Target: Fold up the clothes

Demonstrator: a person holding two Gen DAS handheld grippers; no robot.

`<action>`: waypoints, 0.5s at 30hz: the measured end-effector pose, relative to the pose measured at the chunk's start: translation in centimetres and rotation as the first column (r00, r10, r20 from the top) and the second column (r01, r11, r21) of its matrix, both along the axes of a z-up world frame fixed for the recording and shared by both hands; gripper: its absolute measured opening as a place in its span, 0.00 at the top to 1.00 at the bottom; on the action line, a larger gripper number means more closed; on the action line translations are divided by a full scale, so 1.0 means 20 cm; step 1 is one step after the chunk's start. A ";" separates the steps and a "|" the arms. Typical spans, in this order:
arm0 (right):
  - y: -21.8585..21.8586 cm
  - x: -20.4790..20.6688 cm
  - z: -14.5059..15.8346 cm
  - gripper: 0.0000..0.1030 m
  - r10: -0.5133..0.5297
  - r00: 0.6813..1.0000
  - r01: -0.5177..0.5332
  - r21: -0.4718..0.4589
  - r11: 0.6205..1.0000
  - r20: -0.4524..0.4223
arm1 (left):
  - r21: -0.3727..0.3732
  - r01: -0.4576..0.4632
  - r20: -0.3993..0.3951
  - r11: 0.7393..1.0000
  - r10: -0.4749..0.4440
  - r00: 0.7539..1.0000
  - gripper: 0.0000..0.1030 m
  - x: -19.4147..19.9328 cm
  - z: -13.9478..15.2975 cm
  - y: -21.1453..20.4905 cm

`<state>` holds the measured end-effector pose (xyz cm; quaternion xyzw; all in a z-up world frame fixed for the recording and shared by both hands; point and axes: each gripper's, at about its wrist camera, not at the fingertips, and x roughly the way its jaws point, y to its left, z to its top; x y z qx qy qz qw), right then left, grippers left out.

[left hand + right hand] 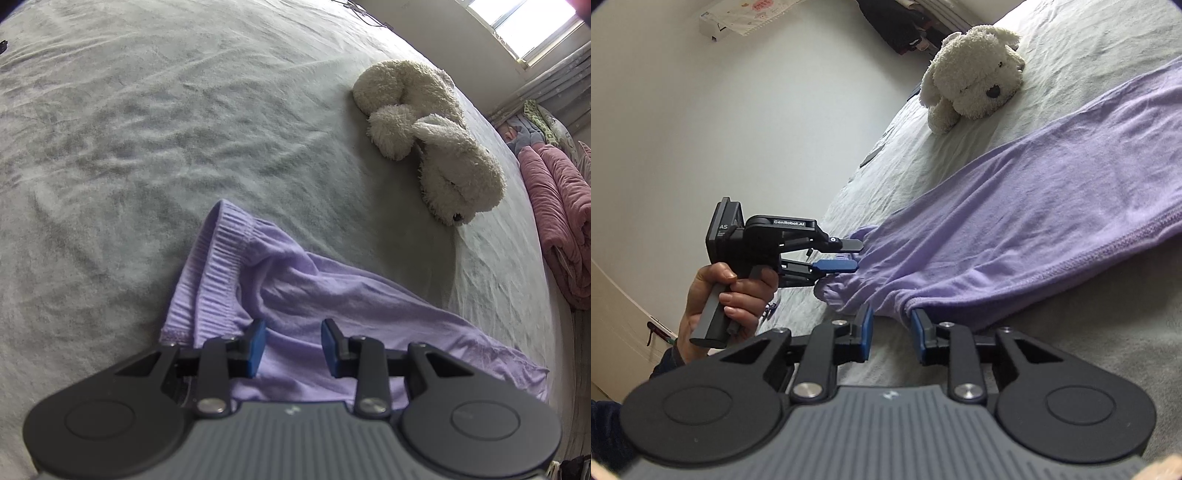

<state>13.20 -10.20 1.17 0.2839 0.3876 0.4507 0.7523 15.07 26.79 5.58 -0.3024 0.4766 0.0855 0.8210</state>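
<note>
Left tool: your left tool hangs over the near edge of the lilac garment, blue pads parted with cloth showing in the gap; nothing is pinched. In the right wrist view your hand holds the same tool at the bunched end of the cloth, tips just at the fabric.

Garment: you have the lilac piece lying on the bed, its ribbed band turned up and gathered, the rest running long and fairly flat across the sheet. A stitched hem shows along one edge.

Right tool: your right tool sits with its fingers spread at a puckered corner of the same garment, one pad touching cloth, not clamped on it.

Progress: you see no tidy folded stack; the garment is partly doubled along its length and rumpled at one end. That fits either a fold under way or a spread piece being straightened.

Bystander: a cream plush dog lies on the bed, well apart from the cloth.
</note>
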 end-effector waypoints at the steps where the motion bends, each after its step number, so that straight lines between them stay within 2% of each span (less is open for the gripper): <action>1: 0.00 0.00 0.00 0.72 -0.007 1.000 0.007 -0.003 1.000 -0.002 | 0.000 -0.002 0.002 1.000 0.002 1.000 0.67 0.00 0.00 0.00; 8: -0.01 0.03 -0.03 0.58 -0.063 0.998 0.063 -0.011 0.998 -0.018 | -0.006 -0.006 0.003 1.000 0.006 1.000 0.67 0.00 0.00 0.01; 11: -0.01 0.04 -0.04 0.57 -0.087 0.996 0.086 -0.014 0.996 -0.025 | -0.005 0.002 0.006 1.000 -0.002 1.000 0.67 0.00 0.01 0.00; 15: 0.12 0.03 -0.01 0.56 0.016 0.999 -0.012 -0.083 0.996 0.043 | -0.002 0.003 0.004 1.000 -0.003 1.000 0.67 0.00 0.00 0.00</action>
